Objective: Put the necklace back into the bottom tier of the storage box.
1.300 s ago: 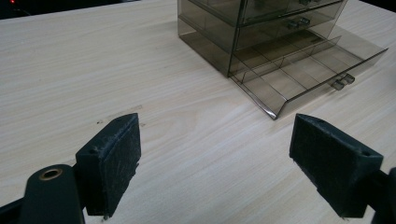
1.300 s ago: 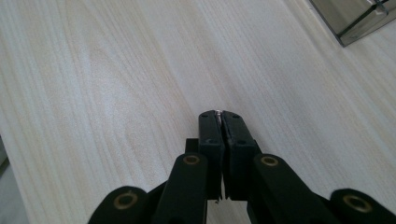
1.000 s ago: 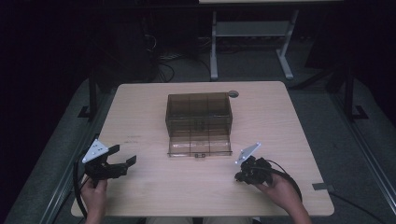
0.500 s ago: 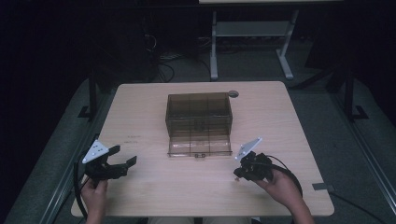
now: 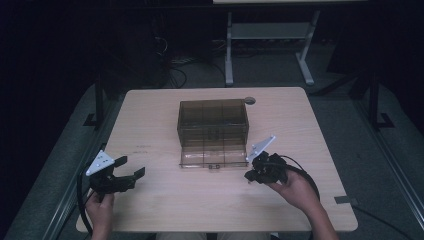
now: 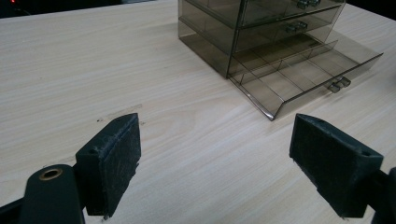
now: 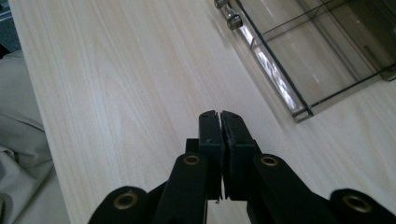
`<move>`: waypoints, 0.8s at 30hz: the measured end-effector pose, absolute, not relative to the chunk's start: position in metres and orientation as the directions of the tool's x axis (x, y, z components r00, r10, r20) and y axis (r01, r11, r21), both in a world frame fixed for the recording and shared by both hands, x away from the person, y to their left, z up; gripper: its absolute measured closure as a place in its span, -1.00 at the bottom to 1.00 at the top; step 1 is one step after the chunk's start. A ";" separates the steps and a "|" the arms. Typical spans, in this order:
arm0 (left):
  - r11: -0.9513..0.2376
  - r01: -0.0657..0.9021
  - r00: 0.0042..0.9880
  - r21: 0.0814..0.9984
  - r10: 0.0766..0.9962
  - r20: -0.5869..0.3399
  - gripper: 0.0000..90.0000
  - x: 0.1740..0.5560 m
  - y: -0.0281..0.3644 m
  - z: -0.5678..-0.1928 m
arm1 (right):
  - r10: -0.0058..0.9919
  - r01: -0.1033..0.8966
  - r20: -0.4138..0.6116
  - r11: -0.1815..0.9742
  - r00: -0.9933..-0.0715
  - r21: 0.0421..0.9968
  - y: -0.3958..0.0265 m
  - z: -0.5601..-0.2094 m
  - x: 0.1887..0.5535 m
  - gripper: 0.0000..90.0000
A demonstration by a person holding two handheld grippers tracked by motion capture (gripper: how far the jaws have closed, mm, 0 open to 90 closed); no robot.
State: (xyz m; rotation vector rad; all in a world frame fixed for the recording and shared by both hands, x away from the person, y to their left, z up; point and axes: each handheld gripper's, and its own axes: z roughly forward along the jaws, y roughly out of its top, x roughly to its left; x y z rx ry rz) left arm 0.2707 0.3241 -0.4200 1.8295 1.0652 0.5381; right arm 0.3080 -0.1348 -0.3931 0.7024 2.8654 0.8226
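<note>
Inspection of the smoked plastic drawer cabinet (image 5: pixel 213 122), taken as the landmark for all positions. It stands near the middle of the wooden table (image 5: pixel 165 210). Its bottom drawer (image 5: pixel 214 156) is pulled out toward me, well clear of the cabinet front, and appears empty; I see nothing lying in its compartments. The upper drawers (image 6: pixel 280 23) sit flush and closed, as far as I can tell.

My right gripper (image 5: pixel 251 176) is just beside the near right corner of the open drawer, apart from it, with its jaws pressed together on nothing. In the right gripper view the drawer handle (image 7: pixel 227 14) lies ahead and off to one side, not between the jaws.

My left gripper (image 5: pixel 131 167) rests well to the left of the cabinet, near the table's front, jaws spread wide and holding nothing.

Judgement: the drawer is open, neither tool is touching it. If closing is the work in hand, the push on the drawer front remains to be done; my right gripper is placed nearest for it
</note>
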 end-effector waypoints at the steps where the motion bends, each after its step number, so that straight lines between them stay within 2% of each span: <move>1: -0.202 0.442 0.530 0.874 0.845 -0.073 -0.64 0.271 0.324 -0.420 | 0.446 0.403 0.045 0.753 -0.894 0.520 -0.133 -0.391 0.311 0.94; 24: -0.194 0.444 0.528 0.875 0.845 -0.080 -0.64 0.273 0.326 -0.420 | 0.427 0.390 0.068 0.736 -0.902 0.553 -0.109 -0.370 0.350 0.94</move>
